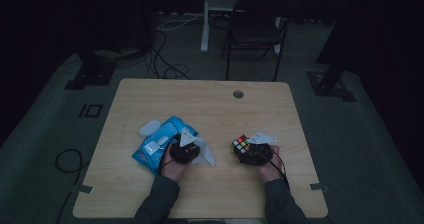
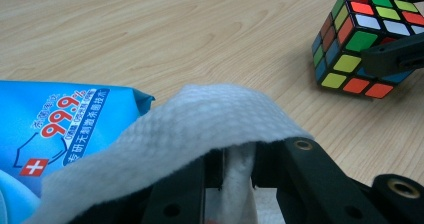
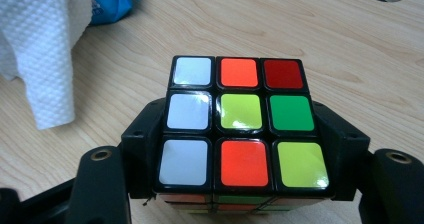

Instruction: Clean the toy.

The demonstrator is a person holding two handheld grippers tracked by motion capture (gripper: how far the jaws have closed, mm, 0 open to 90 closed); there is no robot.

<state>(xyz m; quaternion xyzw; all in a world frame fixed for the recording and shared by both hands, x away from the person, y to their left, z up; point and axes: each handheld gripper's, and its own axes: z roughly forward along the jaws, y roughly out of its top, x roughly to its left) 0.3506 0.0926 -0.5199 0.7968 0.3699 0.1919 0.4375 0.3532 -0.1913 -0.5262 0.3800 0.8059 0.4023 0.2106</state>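
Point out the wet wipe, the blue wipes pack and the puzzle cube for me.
wet wipe (image 2: 200,119): left gripper view, on its draped top fold.
blue wipes pack (image 2: 60,119): left gripper view, on its printed front.
puzzle cube (image 3: 241,111): right gripper view, on its top face's centre tile.

Cube (image 3: 239,121): black frame, white, orange, red, yellow, green stickers. Wipe (image 2: 200,124): white, dimpled. Pack (image 2: 60,129): blue.

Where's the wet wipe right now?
In the high view, the wet wipe hangs from the left gripper, beside the blue pack, left of the cube.
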